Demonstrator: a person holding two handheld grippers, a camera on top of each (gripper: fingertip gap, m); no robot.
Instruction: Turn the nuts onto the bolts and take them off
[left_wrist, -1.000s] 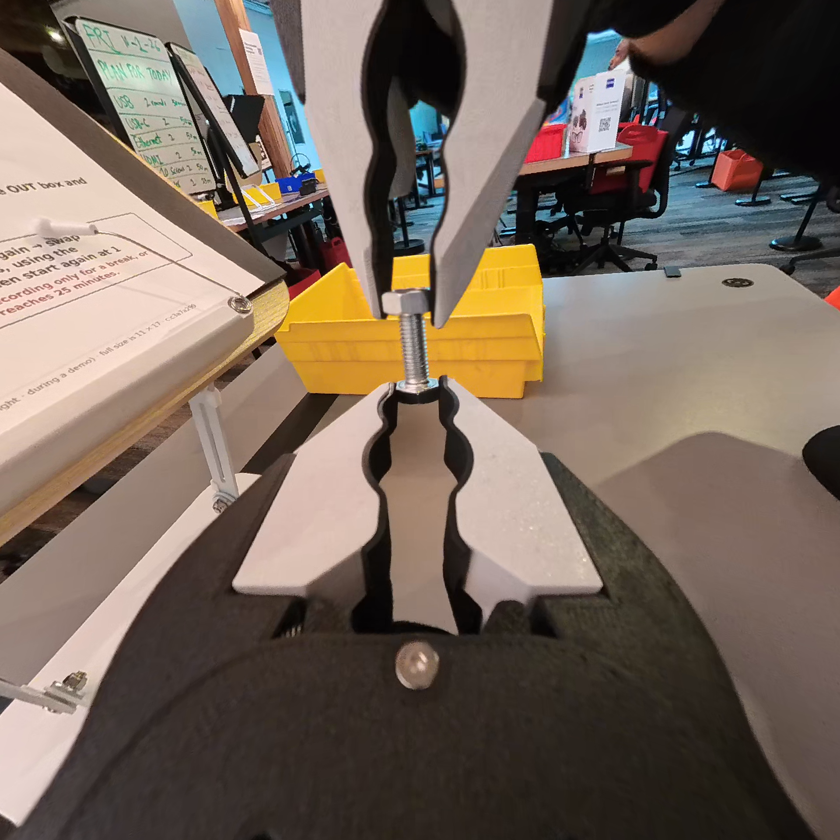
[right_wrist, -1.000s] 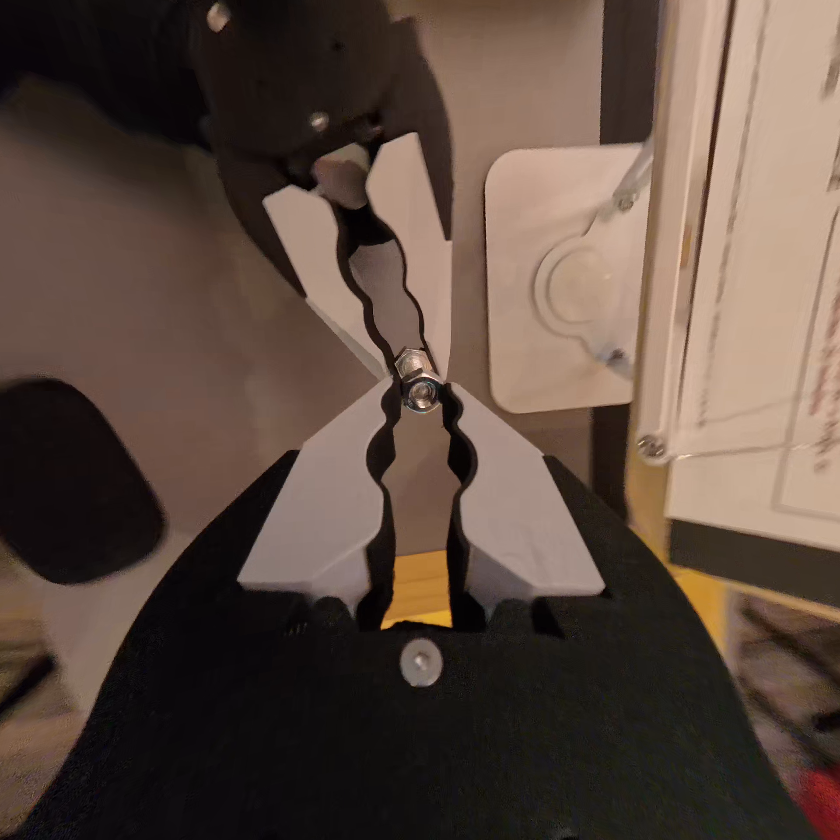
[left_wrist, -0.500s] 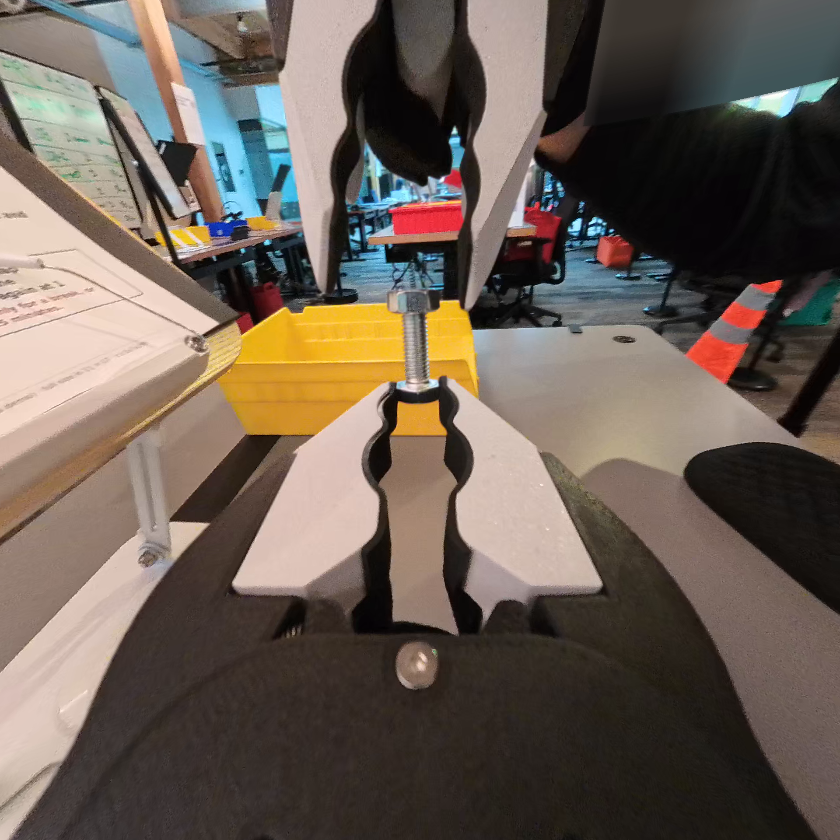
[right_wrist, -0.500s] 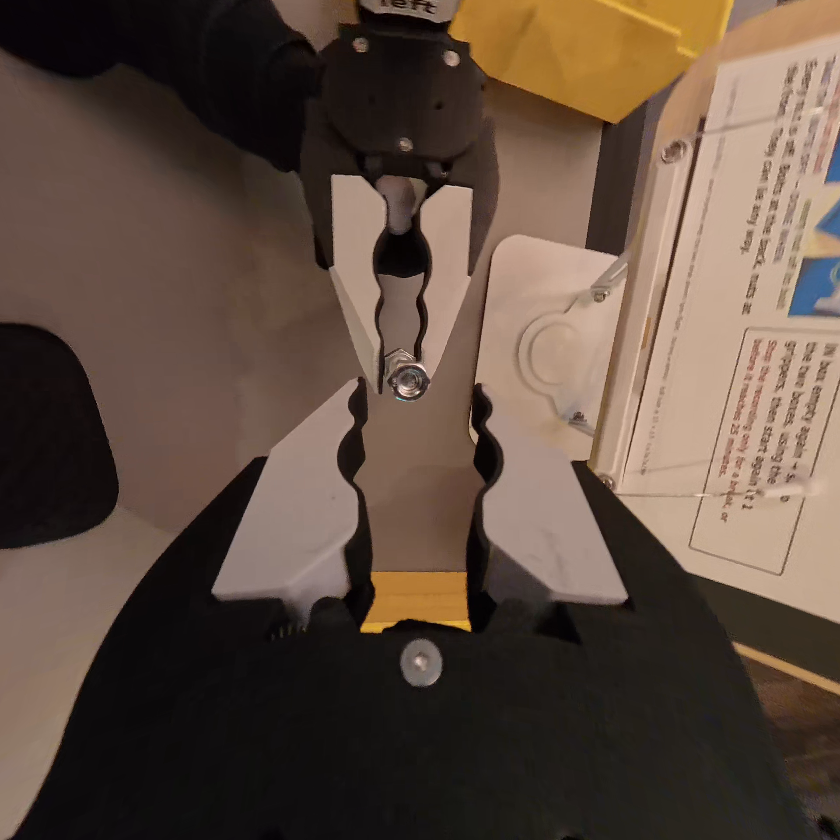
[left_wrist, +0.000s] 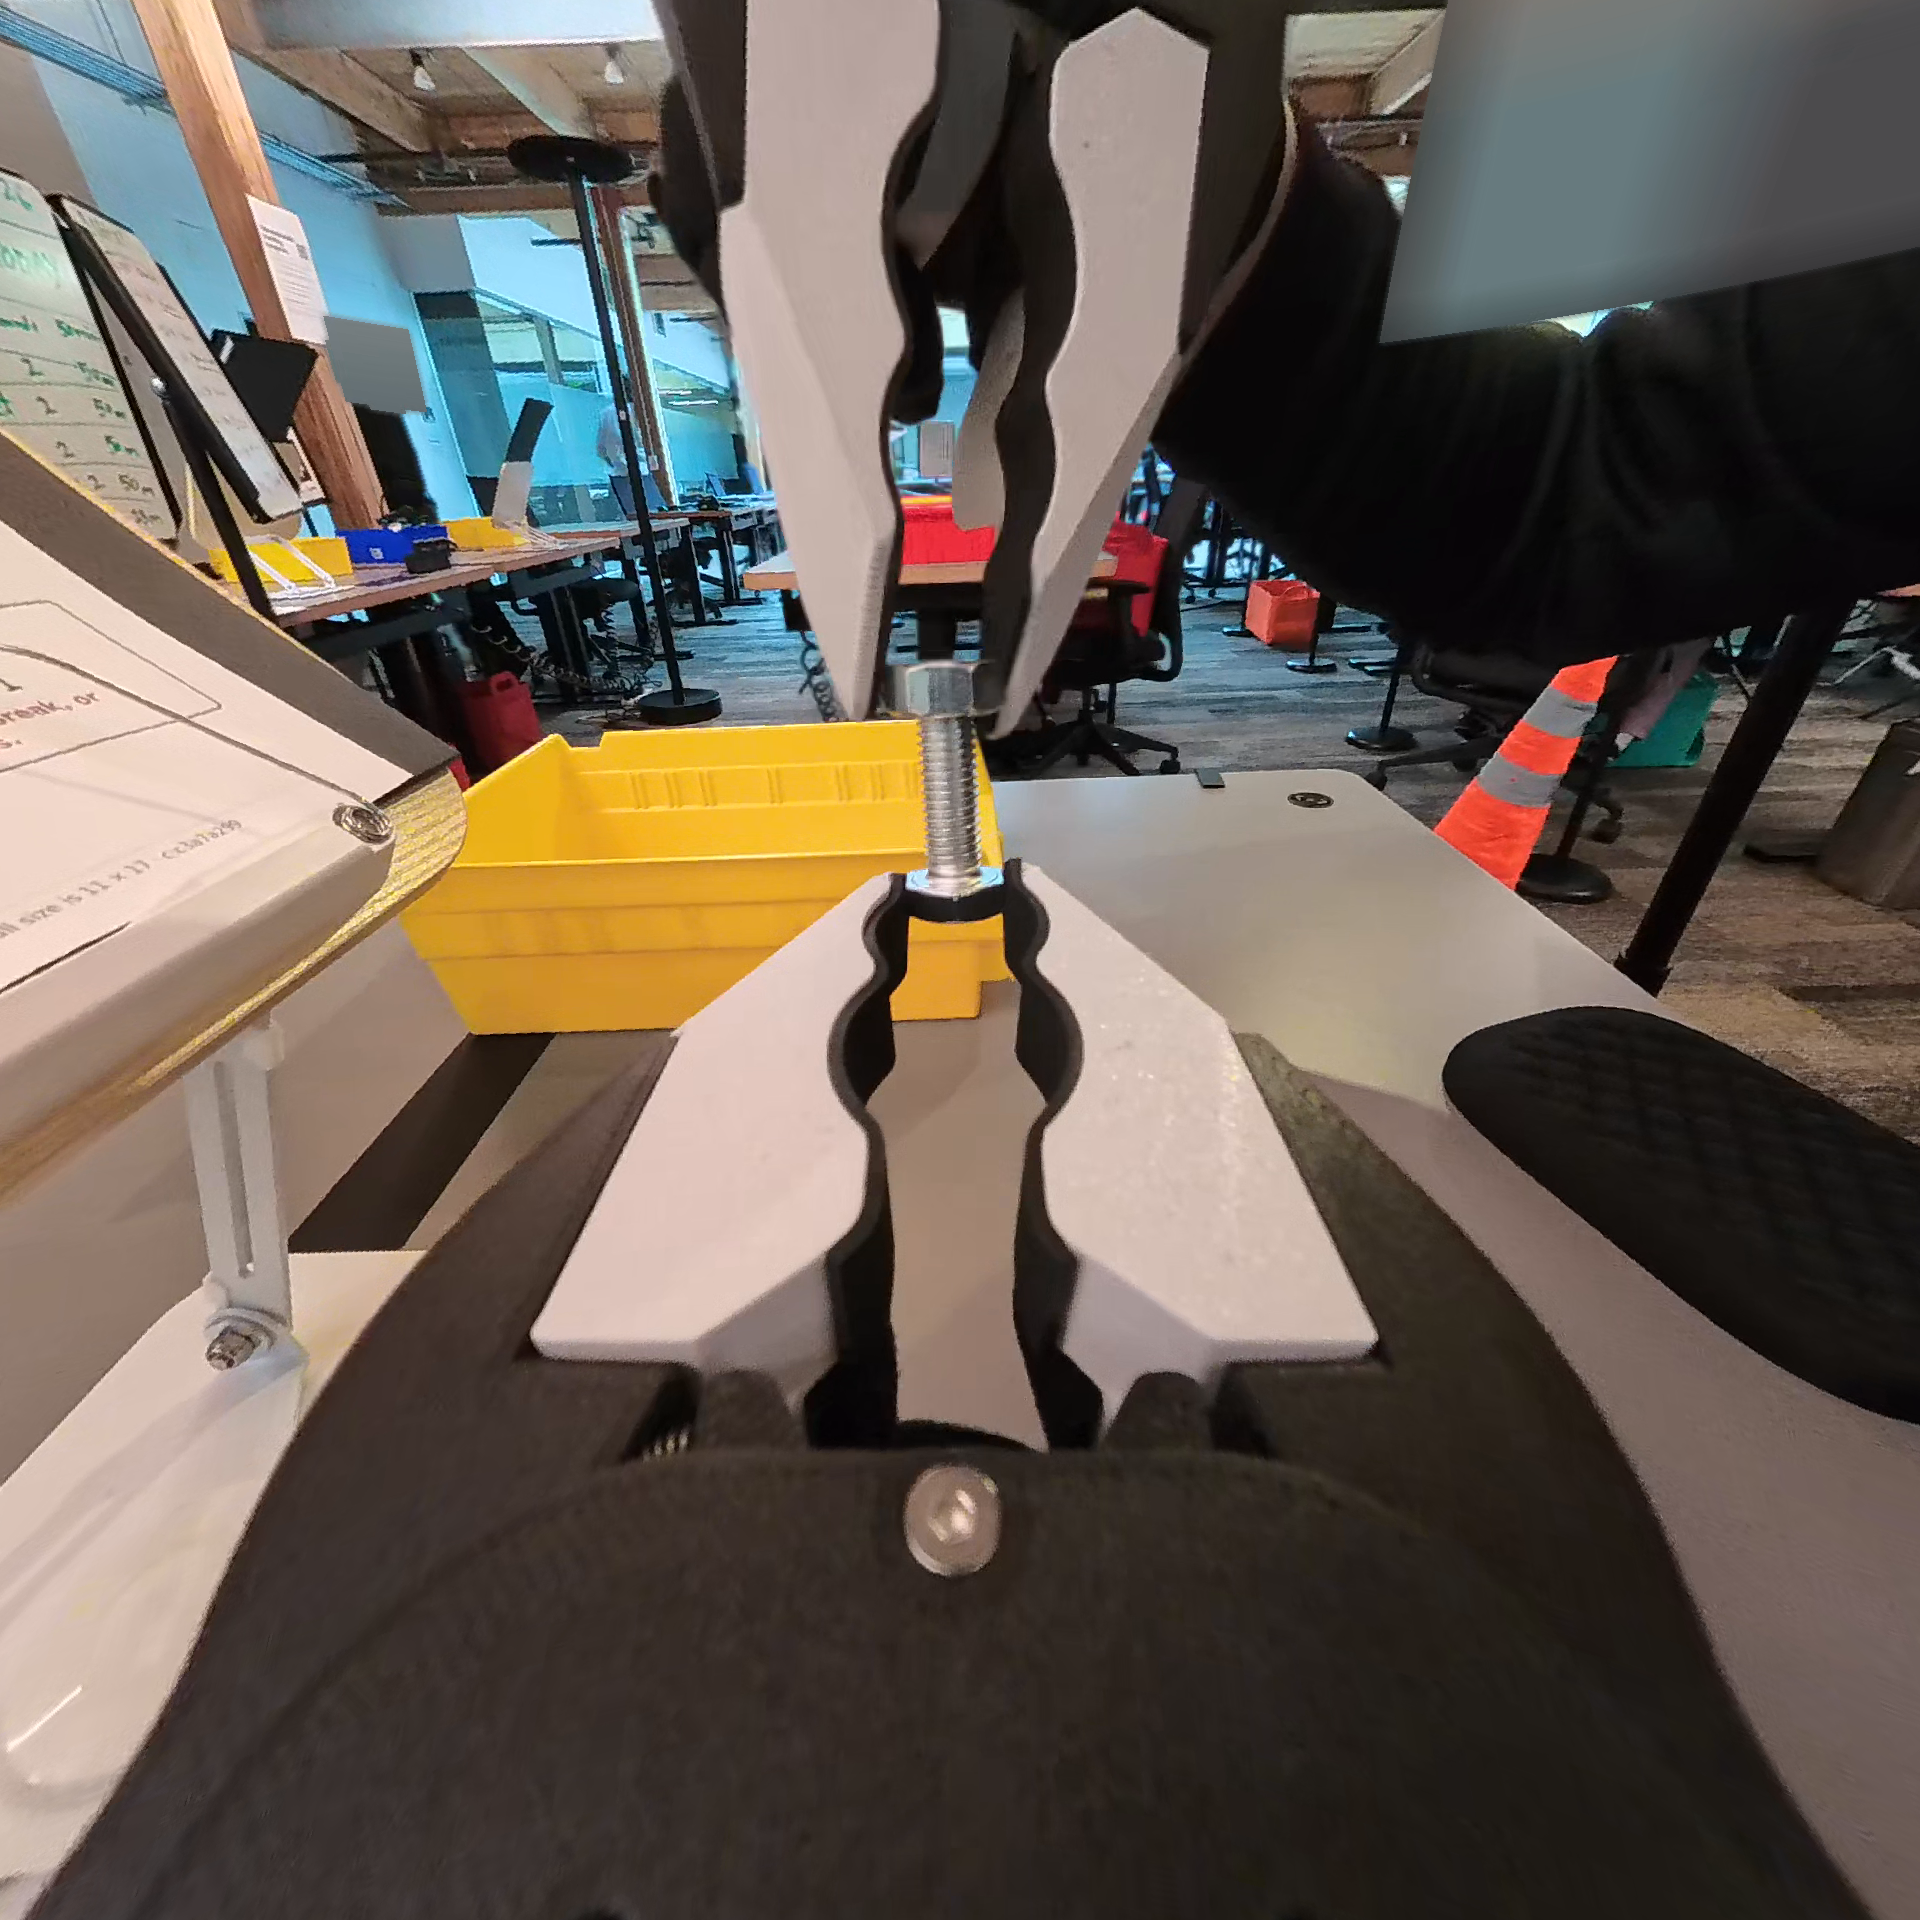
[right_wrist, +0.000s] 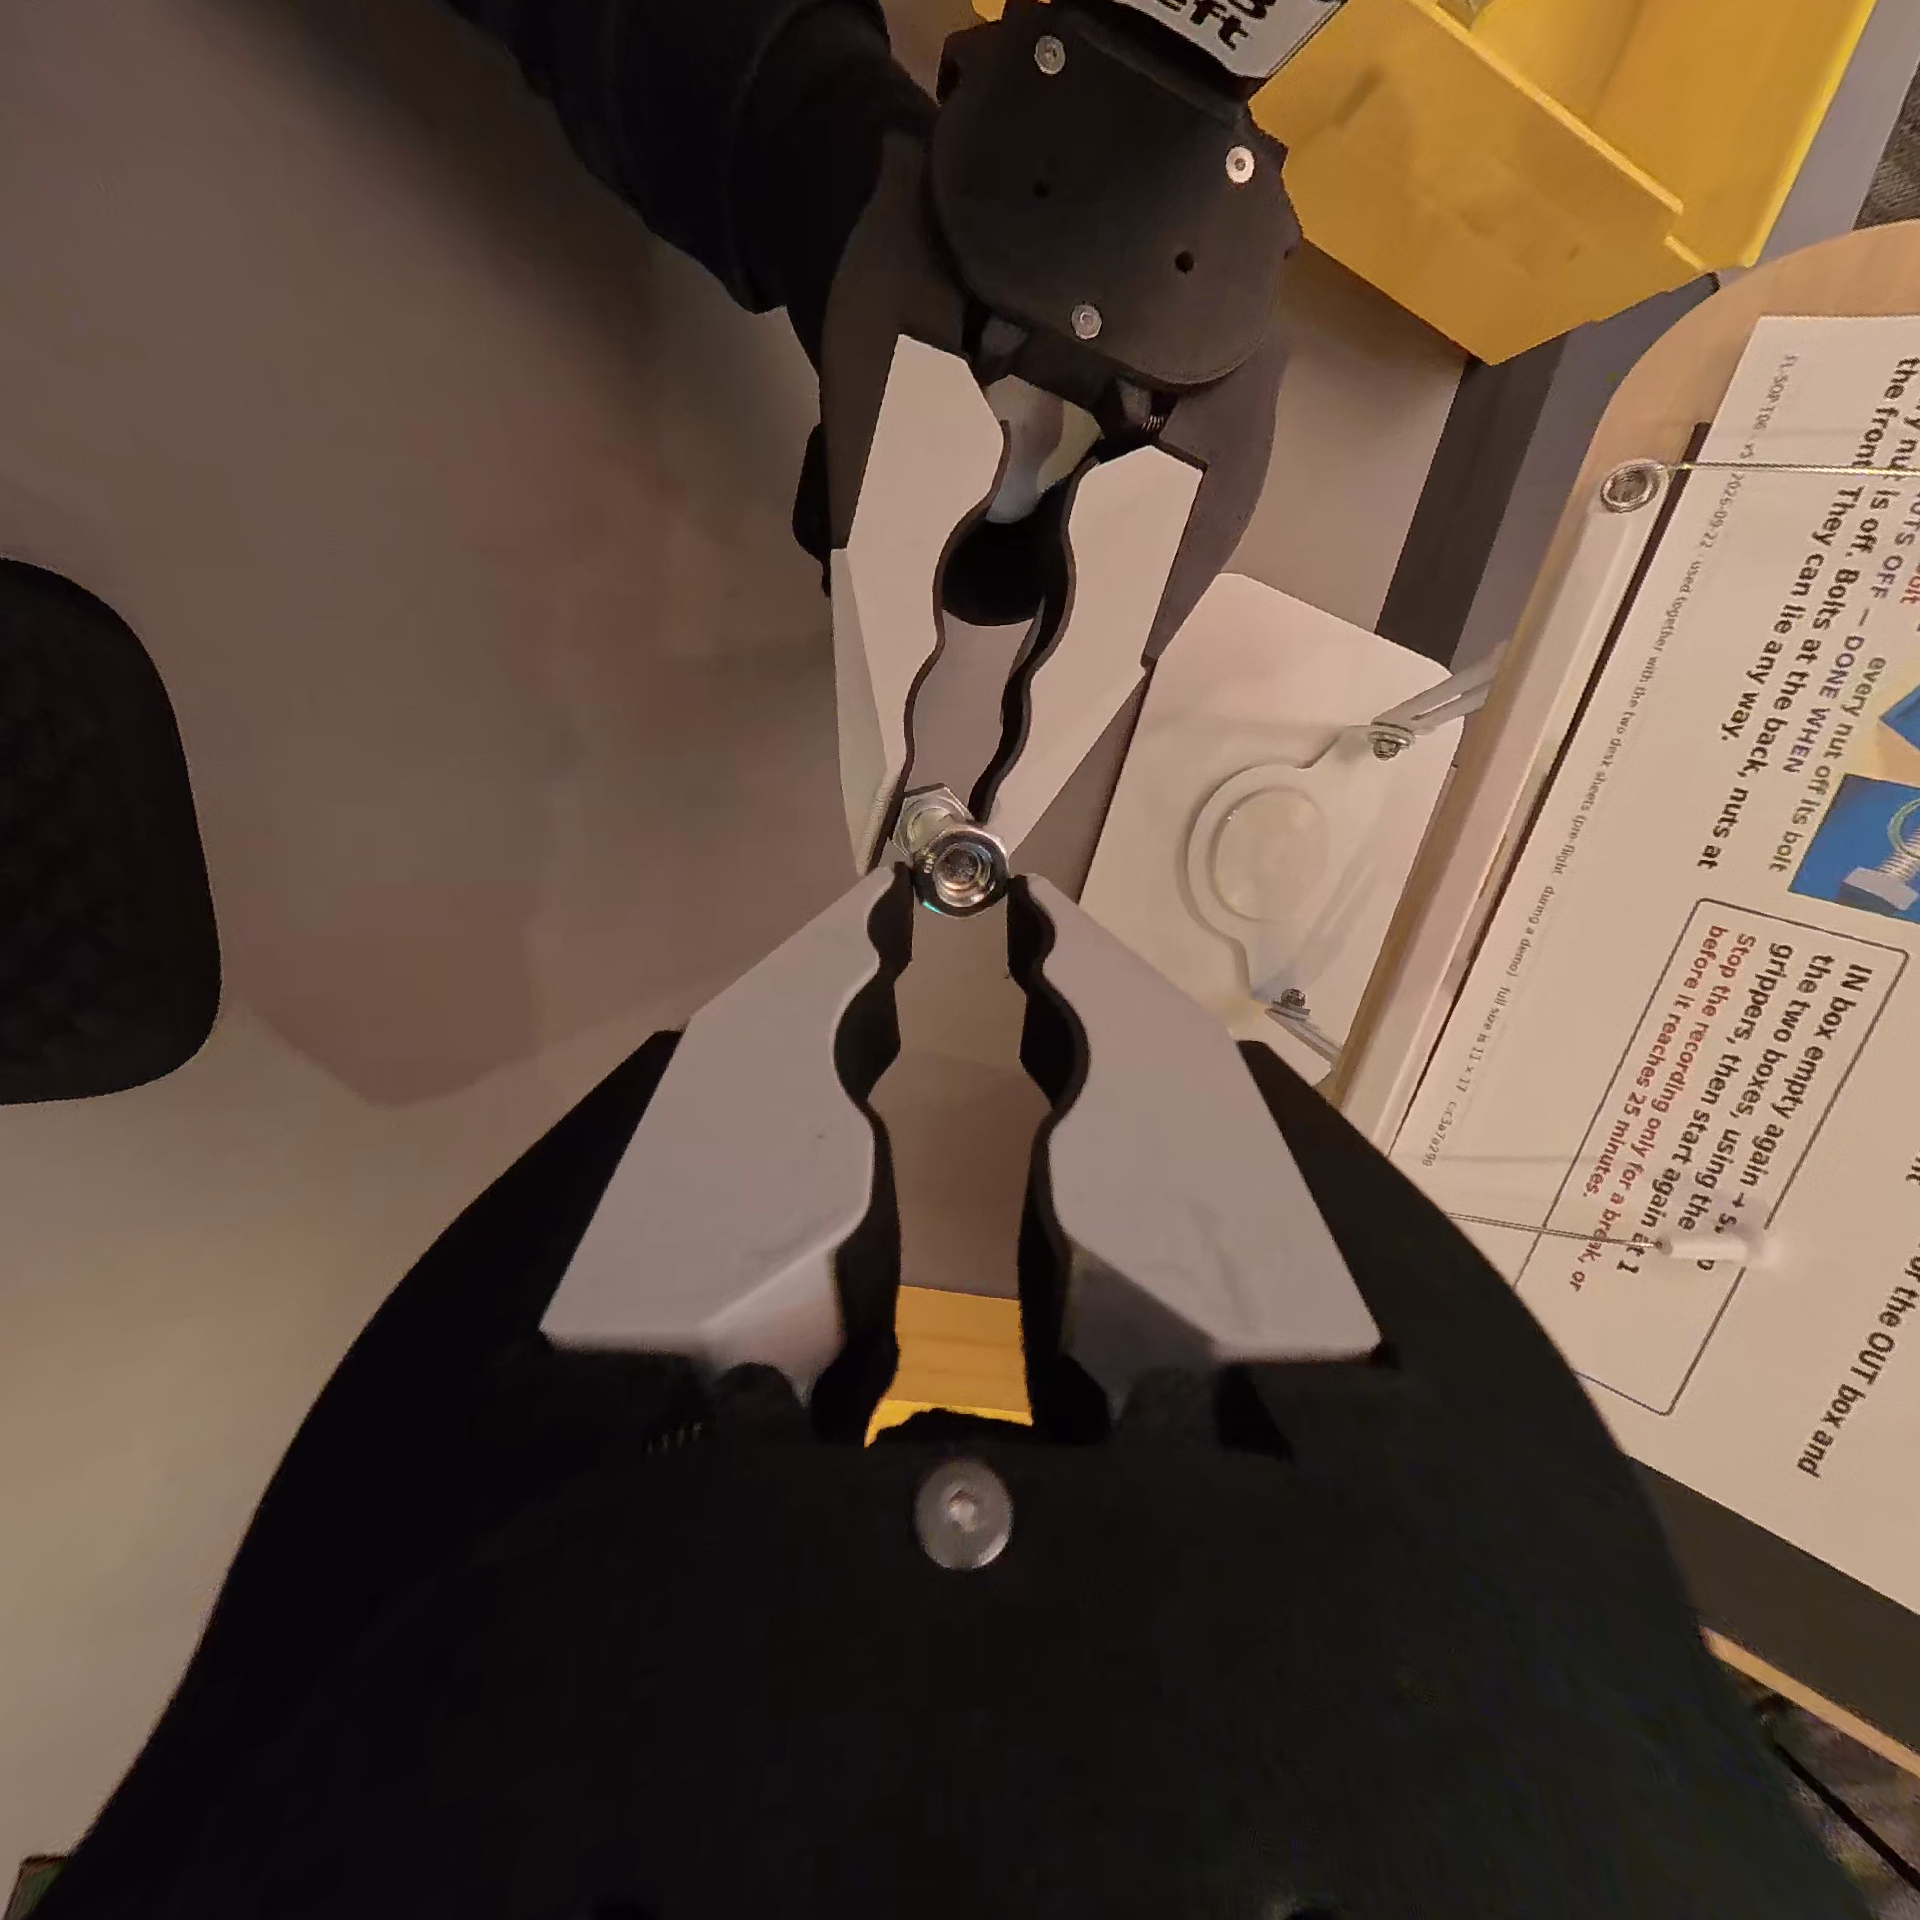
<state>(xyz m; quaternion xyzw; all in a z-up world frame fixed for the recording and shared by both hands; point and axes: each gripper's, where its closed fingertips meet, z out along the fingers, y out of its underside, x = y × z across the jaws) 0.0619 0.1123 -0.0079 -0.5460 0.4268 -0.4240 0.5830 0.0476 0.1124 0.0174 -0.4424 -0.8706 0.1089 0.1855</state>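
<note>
Above the grey table (left_wrist: 1299, 935), before the yellow bin (left_wrist: 675, 883), the left gripper (left_wrist: 951, 883) pinches the foot of an upright bolt (left_wrist: 951, 800), fingers narrow. The right gripper (left_wrist: 935, 707), spread wide half a second ago, has closed again from above on the top hex piece (left_wrist: 940, 688); nut or bolt head, I cannot tell. Judged: a fresh grip between turns, with turning left to do.
</note>
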